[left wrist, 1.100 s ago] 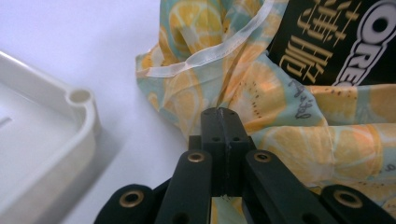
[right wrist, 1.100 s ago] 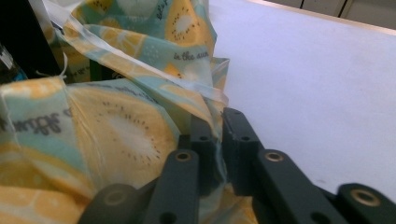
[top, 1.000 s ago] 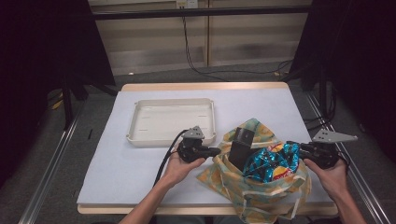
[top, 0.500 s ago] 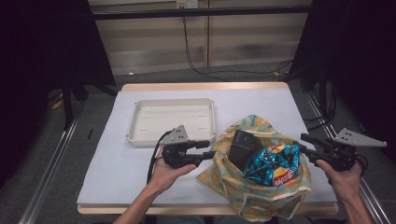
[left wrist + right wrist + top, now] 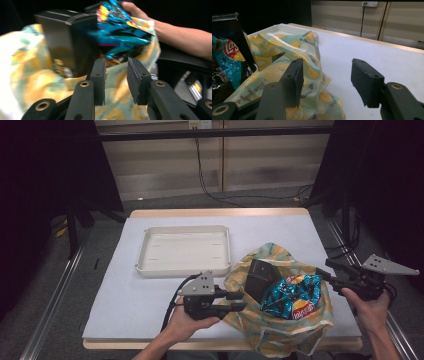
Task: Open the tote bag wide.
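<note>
Right gripper (image 5: 334, 271) drawn back off yellow-patterned cloth bag (image 5: 280, 330), jaws spread, empty; left gripper (image 5: 239, 302) at bag's near rim, jaws parted, steadying access to crinkled blue foil crisp packet (image 5: 292, 295)

Beige wall panels (image 5: 165, 155), grey floor (image 5: 60, 285), dim rm

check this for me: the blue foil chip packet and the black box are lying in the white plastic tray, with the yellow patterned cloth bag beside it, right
Not quite. In the high view the white plastic tray holds nothing; the blue foil chip packet and the black box sit inside the yellow patterned cloth bag. The bag does lie beside the tray, to its right and nearer the person.
</note>
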`<action>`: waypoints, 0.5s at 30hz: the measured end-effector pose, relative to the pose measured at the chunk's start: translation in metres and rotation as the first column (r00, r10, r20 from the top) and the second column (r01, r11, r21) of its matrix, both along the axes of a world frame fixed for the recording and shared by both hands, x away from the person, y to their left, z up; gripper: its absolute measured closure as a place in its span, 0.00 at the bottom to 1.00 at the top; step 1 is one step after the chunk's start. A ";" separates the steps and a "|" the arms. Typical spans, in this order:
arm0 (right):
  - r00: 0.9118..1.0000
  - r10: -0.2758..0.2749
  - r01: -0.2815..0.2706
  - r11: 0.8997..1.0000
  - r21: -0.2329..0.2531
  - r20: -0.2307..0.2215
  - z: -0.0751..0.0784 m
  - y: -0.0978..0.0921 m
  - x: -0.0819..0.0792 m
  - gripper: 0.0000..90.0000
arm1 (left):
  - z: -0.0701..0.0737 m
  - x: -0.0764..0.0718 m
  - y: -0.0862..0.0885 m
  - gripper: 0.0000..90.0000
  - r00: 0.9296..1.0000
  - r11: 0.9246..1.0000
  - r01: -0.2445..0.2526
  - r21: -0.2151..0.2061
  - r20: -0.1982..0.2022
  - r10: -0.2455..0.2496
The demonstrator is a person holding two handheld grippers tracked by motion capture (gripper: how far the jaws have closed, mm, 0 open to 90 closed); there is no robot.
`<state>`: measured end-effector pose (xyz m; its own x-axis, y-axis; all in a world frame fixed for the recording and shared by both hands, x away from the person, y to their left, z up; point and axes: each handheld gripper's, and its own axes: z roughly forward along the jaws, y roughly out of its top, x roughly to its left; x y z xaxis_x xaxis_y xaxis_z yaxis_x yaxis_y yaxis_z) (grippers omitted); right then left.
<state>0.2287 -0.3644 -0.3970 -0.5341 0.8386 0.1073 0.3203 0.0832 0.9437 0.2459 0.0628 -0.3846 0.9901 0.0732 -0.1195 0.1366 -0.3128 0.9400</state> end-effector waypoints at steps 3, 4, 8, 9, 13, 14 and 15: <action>1.000 0.005 -0.005 1.000 0.003 0.000 0.001 0.002 0.001 0.48 | -0.002 -0.004 -0.008 0.72 1.000 1.000 0.005 0.003 -0.001 -0.005; 1.000 0.004 -0.004 1.000 0.003 0.000 0.001 0.003 0.001 0.48 | -0.002 -0.006 -0.011 0.70 1.000 1.000 0.001 0.010 -0.003 -0.001; 1.000 0.006 -0.006 1.000 -0.005 0.013 0.004 0.004 -0.002 0.47 | -0.001 -0.013 -0.020 0.70 1.000 1.000 0.020 0.005 -0.009 -0.020; 1.000 0.003 -0.003 1.000 -0.006 0.019 0.005 0.003 -0.002 0.47 | 0.000 -0.015 -0.021 0.70 1.000 1.000 0.018 -0.006 -0.011 -0.018; 1.000 0.007 -0.007 1.000 -0.003 0.028 0.007 0.004 -0.003 0.46 | 0.009 -0.017 -0.028 0.67 1.000 0.999 0.027 -0.032 -0.001 -0.027; 1.000 0.012 -0.012 1.000 -0.003 0.024 0.007 0.004 -0.003 0.46 | 0.011 -0.017 -0.030 0.66 1.000 0.999 0.021 -0.033 0.007 -0.021; 1.000 0.010 -0.010 1.000 -0.005 0.029 0.007 0.005 -0.003 0.46 | 0.013 -0.018 -0.032 0.63 1.000 0.999 0.022 -0.036 0.013 -0.021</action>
